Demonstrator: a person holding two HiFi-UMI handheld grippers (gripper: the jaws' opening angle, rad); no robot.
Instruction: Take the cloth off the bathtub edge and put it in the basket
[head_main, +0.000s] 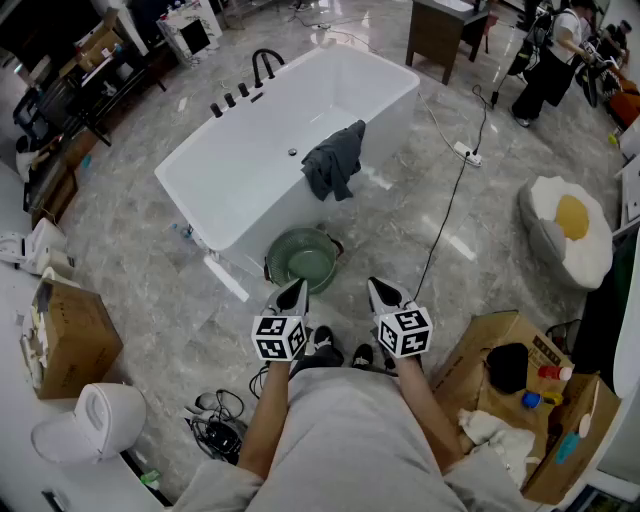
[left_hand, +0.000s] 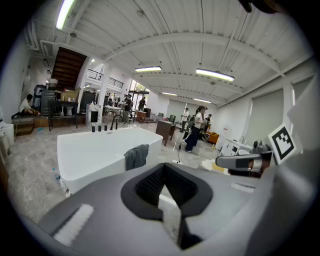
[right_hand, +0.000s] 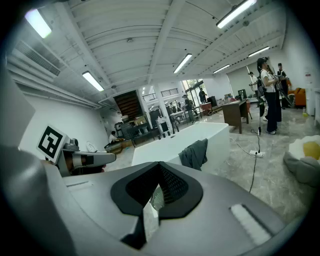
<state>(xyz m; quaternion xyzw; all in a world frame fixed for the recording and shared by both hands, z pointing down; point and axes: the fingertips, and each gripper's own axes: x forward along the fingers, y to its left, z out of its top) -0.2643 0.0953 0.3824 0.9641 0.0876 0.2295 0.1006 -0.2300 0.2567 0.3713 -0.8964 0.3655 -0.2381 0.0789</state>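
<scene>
A dark grey cloth (head_main: 335, 160) hangs over the near edge of the white bathtub (head_main: 240, 175); the same cloth (left_hand: 136, 156) shows in the left gripper view, and the cloth (right_hand: 194, 153) in the right gripper view too. A green basket (head_main: 303, 258) stands on the floor in front of the tub, below the cloth. My left gripper (head_main: 293, 295) and right gripper (head_main: 382, 293) are held side by side near my body, short of the basket, both shut with nothing between the jaws.
A black faucet (head_main: 264, 64) stands at the tub's far end. A power strip and cable (head_main: 464, 152) run across the marble floor at right. Cardboard boxes (head_main: 515, 395) sit at right and a box (head_main: 65, 335) at left. A toilet (head_main: 95, 422) is lower left. People stand at the back right.
</scene>
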